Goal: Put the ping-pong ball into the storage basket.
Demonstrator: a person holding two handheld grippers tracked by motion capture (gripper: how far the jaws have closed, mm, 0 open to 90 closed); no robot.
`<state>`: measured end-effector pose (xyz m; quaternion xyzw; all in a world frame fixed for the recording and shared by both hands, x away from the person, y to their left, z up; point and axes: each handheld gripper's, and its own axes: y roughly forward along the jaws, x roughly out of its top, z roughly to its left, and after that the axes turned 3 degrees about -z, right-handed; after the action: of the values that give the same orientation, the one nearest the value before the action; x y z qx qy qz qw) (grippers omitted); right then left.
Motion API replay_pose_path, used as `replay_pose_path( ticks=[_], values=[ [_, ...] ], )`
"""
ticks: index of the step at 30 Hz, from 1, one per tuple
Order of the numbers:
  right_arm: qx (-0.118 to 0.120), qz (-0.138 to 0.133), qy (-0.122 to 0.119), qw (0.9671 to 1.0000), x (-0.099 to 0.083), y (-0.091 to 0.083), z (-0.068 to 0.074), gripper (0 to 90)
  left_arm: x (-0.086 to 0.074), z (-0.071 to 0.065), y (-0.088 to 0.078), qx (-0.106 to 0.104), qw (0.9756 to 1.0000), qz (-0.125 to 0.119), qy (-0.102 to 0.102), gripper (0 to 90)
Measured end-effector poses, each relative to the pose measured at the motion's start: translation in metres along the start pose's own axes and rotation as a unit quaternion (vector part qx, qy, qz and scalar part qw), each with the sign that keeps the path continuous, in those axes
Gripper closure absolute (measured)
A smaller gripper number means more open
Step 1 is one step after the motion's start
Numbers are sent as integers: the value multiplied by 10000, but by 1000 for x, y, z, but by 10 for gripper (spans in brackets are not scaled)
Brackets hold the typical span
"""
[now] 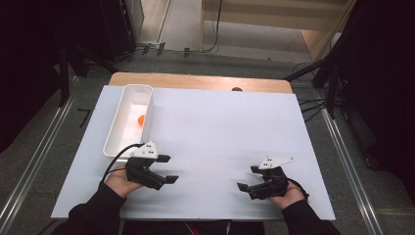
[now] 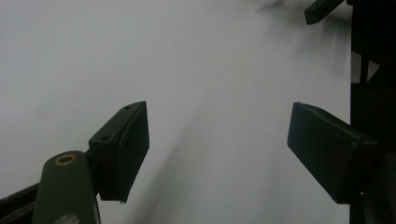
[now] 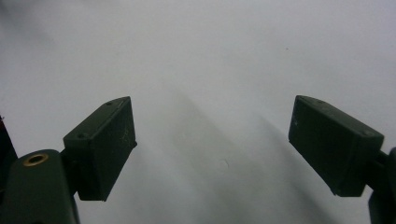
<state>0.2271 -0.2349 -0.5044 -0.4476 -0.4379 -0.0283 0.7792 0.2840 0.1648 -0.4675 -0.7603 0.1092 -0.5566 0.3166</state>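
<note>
My left black two-jaw gripper (image 1: 168,169) hangs just above the white tabletop sheet (image 1: 220,132) with its jaws spread wide and nothing between them. My right black two-jaw gripper (image 1: 248,178) is likewise wide apart and empty, facing the left one across bare sheet. Beyond my left hand (image 1: 120,182) sits a long white plastic bin (image 1: 113,132) with a small orange ball (image 1: 141,119) inside.

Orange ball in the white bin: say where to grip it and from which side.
Come straight down from above with the left gripper, which is nearer. The orange ball lies low inside the white bin, whose tall walls probably block a sideways approach. Close across its round middle.
</note>
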Motion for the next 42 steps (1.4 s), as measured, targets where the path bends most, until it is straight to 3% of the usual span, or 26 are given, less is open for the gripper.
replay_pose_path(
  ticks=[6, 14, 19, 42],
  values=[
    [191, -137, 90, 9997, 2, -1, 1, 137, -6, 1, -5, 72, 10000, 15, 10, 214],
    [103, -98, 50, 9999, 1, -1, 0, 136, -13, 4, -14, 69, 9999, -89, -82, 215],
    [93, -96, -10, 9999, 1, -1, 2, 136, -16, 1, -16, 74, 9999, 43, 104, 214],
    [41, -125, 11, 9999, 1, -2, 0, 136, -18, 3, -14, 18, 9999, 117, 98, 213]
  ],
)
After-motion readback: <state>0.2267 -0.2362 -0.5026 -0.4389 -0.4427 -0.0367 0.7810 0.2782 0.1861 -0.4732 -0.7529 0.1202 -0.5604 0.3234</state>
